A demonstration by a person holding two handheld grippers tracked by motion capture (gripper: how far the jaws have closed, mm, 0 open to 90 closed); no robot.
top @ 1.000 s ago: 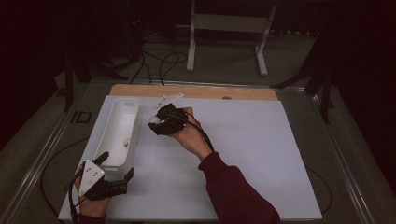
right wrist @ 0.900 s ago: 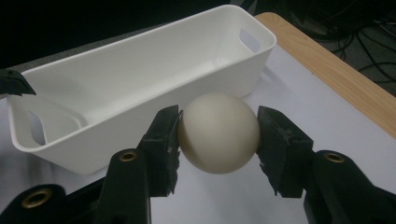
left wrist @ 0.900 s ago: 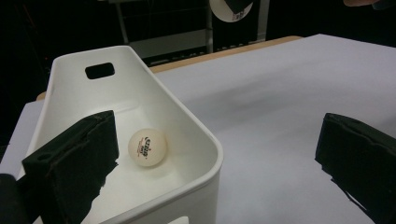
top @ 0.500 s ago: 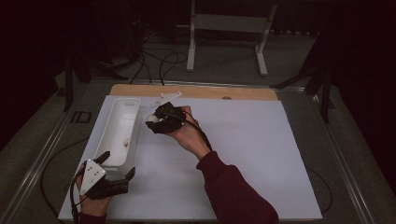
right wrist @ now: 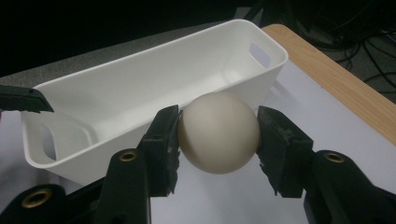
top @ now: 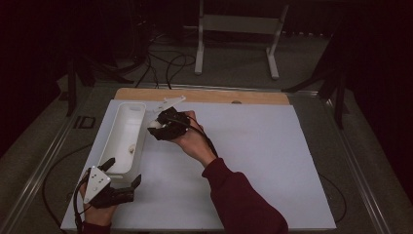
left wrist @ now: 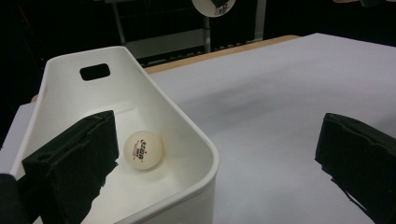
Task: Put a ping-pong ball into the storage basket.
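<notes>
A long white bin (top: 122, 130) lies on the left of the white mat, with one printed white ball (left wrist: 143, 149) resting inside near its close end. My right gripper (top: 157, 126) hovers just right of the bin's far half, shut on a plain white ball (right wrist: 218, 133) held between its pads, the bin (right wrist: 140, 93) right beyond it. My left gripper (top: 122, 171) is open at the bin's near end, one jaw over the inside, the other out over the mat; the bin's corner (left wrist: 205, 154) sits between them untouched.
The white mat (top: 253, 156) covers the table and runs wide to the right. A wooden strip (top: 209, 96) edges the far side. A red-sleeved forearm (top: 238, 195) crosses the middle. A metal stand (top: 234, 29) and cables (top: 165, 63) lie beyond the table.
My right gripper has edged slightly left toward the bin, still carrying the ball. The left gripper has stayed put.
</notes>
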